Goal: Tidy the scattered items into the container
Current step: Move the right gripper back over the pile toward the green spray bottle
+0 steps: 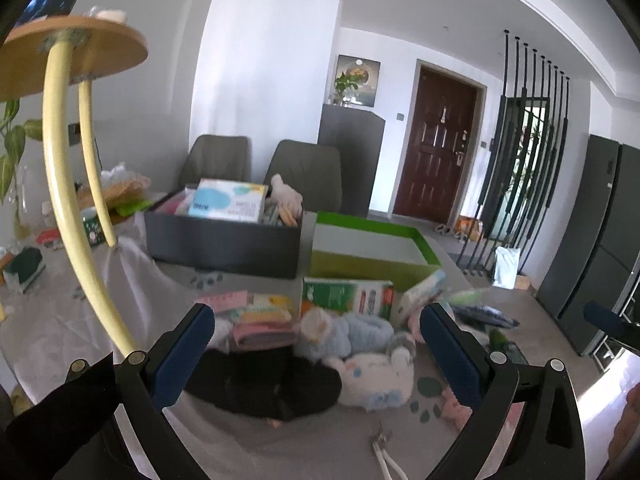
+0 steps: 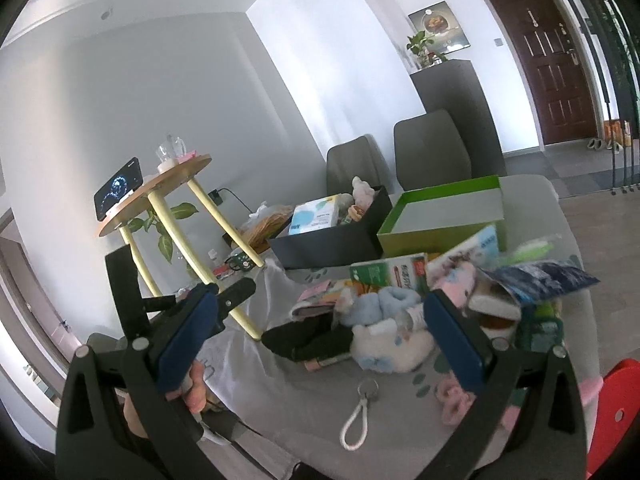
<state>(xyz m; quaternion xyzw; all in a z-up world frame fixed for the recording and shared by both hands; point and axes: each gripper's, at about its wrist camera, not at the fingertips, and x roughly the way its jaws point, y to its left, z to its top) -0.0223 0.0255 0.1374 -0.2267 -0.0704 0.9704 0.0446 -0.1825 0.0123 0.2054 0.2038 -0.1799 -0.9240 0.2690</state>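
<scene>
1. Left tongs [image 1: 316, 344] spread wide, gripping nothing, hovering above the pile of scattered items [image 1: 340, 332] on the surface [image 1: 280, 448].
2. Right tongs [image 2: 320, 332] likewise spread wide and empty, aimed at the same pile from a little further back.
3. Directly between the left pads: a black cloth [image 1: 264, 384], with a white plush toy [image 1: 376, 376] and a pale blue fluffy piece [image 1: 360, 330] just beside it.
4. Further out: folded pink and yellow cloths [image 1: 260, 320], a green and white carton [image 1: 348, 296], a key ring on a white loop [image 2: 356, 420] and a small pink item [image 2: 452, 396] nearer the edge.
5. Containers beyond the pile: a dark box [image 1: 224, 240] already holding a tissue pack [image 1: 228, 200] and a soft toy, and a green box [image 1: 368, 252] beside it, apparently empty.
6. Likely risks: soft things overlapping and touching, so closing on one could drag a neighbour along or snag only a fold that slips free mid-carry; a plush could topple off the heap toward the surface edge.
7. Also possible: both tongs converging on the same pile and colliding.
8. In the way: the yellow legs of a small round stand [image 1: 72, 184] at the left, close to the route toward the dark box; clutter behind it.
</scene>
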